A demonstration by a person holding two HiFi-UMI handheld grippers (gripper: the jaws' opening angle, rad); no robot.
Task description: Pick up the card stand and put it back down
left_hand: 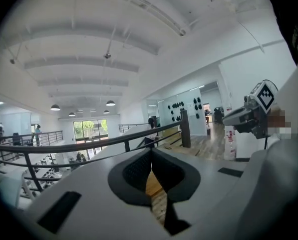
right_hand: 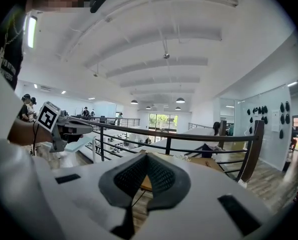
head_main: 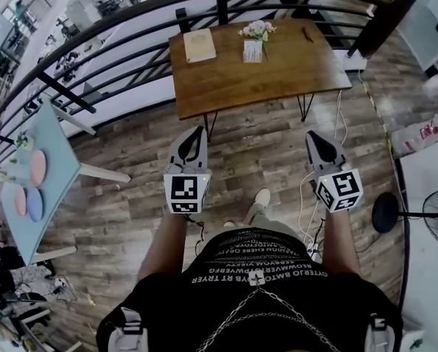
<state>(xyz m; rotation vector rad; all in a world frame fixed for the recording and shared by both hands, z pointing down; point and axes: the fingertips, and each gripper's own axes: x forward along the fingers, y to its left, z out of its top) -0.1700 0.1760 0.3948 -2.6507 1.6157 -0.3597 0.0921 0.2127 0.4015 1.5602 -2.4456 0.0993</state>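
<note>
1. Wood-plank floor [head_main: 130,196], grey-brown. The person stands on it, with a black metal railing [head_main: 222,9] curving across ahead.

2. Brown rectangular wooden surface [head_main: 226,79] on thin black legs, set against the railing. It carries items 5 to 7.

3. Pale blue table [head_main: 57,152] at the left edge, well apart from the wooden surface. Round pastel discs [head_main: 38,167] in pink and violet lie flat on it.

4. Two white handheld grippers with dark pads, each with a marker cube at the rear.
   - Left gripper [head_main: 197,130]: held over the floor and pointing toward the wooden surface. The jaws are pressed together with nothing between them.
   - Right gripper [head_main: 312,135]: level with the left and pointing the same way. The jaws are clenched tight and empty.
   - Both are well short of the wooden surface and touch nothing.

5. Tan rectangular notebook [head_main: 199,45], lying flat near the left end of the wooden surface.

6. Small upright card stand [head_main: 253,50] showing a pale printed card.
   - It stands near the middle of the wooden surface, toward the railing side and to the right of the notebook.
   - A cluster of pink and white flowers [head_main: 257,29] sits directly behind its top. Whether they are attached to the stand cannot be told.

7. Small dark item [head_main: 307,34], right of the card stand near the far edge. It is too small to identify.
</note>
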